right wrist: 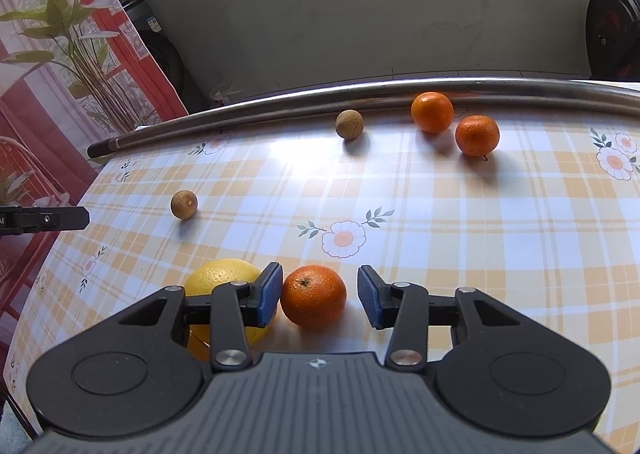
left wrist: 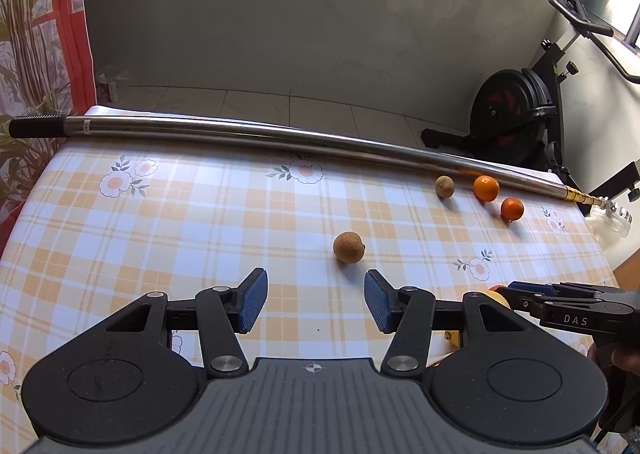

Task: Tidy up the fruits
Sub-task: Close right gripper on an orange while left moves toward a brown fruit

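Right gripper (right wrist: 319, 298): jaws spread wide, holding nothing; the round bright-orange mandarin (right wrist: 313, 296) sits between the blue pads at lower centre of the right wrist view, touching or nearly touching the left pad, clear gap to the right pad. Judged a straddle ahead of a pinch, or a release; cannot tell which. Its stem dimple faces up and slightly toward the far edge; body near-spherical, no real long axis. Just left of it, partly behind the left finger, lies a large yellow citrus fruit (right wrist: 224, 278), touching or almost touching the mandarin: likely the start of a citrus group. Left gripper (left wrist: 316, 300): jaws likewise released and empty, aimed at a small round brown fruit (left wrist: 349, 247) lying just beyond the fingertips, right of centre in the left wrist view, its small nub pointing right. Further out, upper right of that view: a second small brown fruit (left wrist: 445, 186) and two orange mandarins (left wrist: 486, 188) (left wrist: 512, 208) close together, beside a long steel pole (left wrist: 280, 134) lying along the far edge, probably stopping roll-off. All rest on the orange-checked floral tablecloth (left wrist: 160, 234).
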